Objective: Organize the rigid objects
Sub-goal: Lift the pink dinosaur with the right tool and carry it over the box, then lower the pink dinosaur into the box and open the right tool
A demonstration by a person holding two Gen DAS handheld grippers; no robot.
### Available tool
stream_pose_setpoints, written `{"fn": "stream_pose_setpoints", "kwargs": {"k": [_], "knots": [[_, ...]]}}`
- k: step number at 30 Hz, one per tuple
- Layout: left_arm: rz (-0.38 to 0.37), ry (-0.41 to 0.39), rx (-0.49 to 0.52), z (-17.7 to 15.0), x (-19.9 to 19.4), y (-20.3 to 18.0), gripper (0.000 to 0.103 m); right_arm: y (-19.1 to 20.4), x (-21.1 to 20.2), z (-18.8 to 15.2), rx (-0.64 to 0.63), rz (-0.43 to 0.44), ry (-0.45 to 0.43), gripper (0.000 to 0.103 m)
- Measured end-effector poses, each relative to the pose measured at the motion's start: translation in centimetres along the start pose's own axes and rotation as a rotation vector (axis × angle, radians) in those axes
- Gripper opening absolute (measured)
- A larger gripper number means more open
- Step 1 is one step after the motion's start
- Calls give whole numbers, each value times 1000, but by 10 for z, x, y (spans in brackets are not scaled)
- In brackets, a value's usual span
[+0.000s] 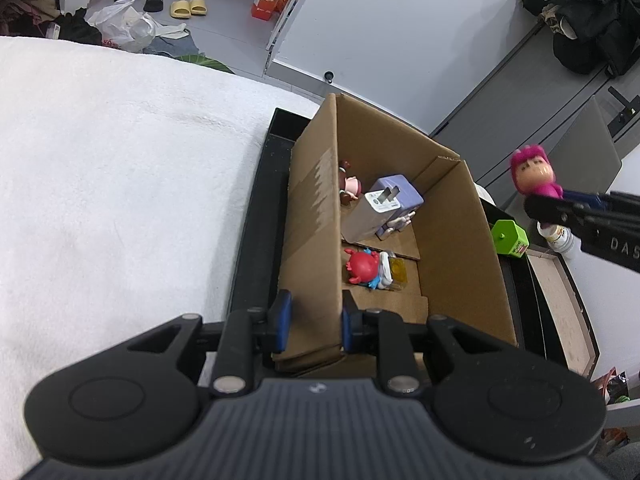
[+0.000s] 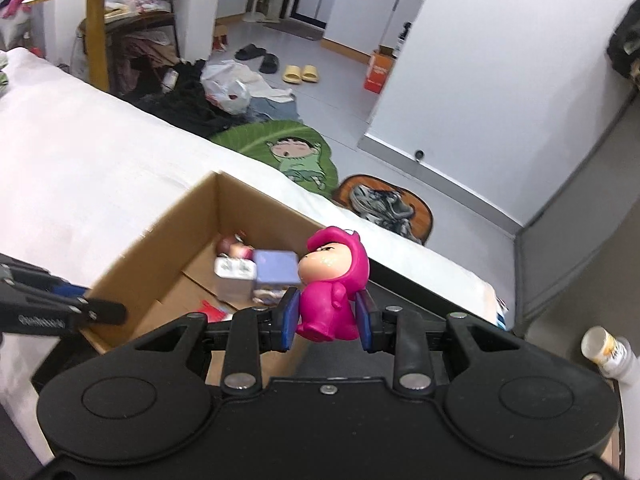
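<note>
An open cardboard box (image 1: 452, 248) (image 2: 160, 240) stands on a black tray (image 1: 260, 208) on the white bed. Inside lie a white charger (image 1: 370, 216), a purple cube (image 1: 400, 196) (image 2: 276, 268), a red crab toy (image 1: 362, 266) and a small brown-haired figure (image 1: 349, 184). My left gripper (image 1: 314, 326) is shut on the box's near left wall. My right gripper (image 2: 328, 320) is shut on a pink hooded figurine (image 2: 334, 284) (image 1: 534, 176), held in the air to the right of the box, above its rim.
A green hexagonal block (image 1: 510, 238) and a small white bottle (image 2: 608, 350) sit right of the box beside a wooden tray (image 1: 560, 304). The white bed cover (image 1: 120, 184) spreads to the left. Slippers, bags and a leaf-shaped rug (image 2: 280, 140) lie on the floor beyond.
</note>
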State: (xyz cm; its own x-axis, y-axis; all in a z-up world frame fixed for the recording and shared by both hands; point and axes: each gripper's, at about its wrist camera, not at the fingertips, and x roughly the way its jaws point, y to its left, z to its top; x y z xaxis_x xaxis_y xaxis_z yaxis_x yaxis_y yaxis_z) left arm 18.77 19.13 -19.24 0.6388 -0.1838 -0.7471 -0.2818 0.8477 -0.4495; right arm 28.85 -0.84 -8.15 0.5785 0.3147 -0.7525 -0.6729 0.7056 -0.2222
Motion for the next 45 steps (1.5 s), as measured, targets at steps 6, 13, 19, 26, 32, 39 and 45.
{"fn": "stream_pose_setpoints", "kwargs": {"k": [6,13,19,26,32,39,45], "knots": [[-4,1,-3,0,-1,2,22,19,7,8,-5,34,10,30],[-5,2,-4,0,-1,0,22,40,24,6,-25,61,74,30],[-7,2,-6,0,-1,0,22,50,41,4,-9,58,140,30],[-8,2,-7,0,-1,0,22,50,53,2,27,66,211,30],[-9,2,-8,0,-1,1,22,57,67,3,6,30,272,30],[-9,2,-8,0,-1,0,22,65,80,-1,-31,-24,342,30],[-13,0,-6,-1,-1,0,23,71,93,-8,-84,-70,401,30]]}}
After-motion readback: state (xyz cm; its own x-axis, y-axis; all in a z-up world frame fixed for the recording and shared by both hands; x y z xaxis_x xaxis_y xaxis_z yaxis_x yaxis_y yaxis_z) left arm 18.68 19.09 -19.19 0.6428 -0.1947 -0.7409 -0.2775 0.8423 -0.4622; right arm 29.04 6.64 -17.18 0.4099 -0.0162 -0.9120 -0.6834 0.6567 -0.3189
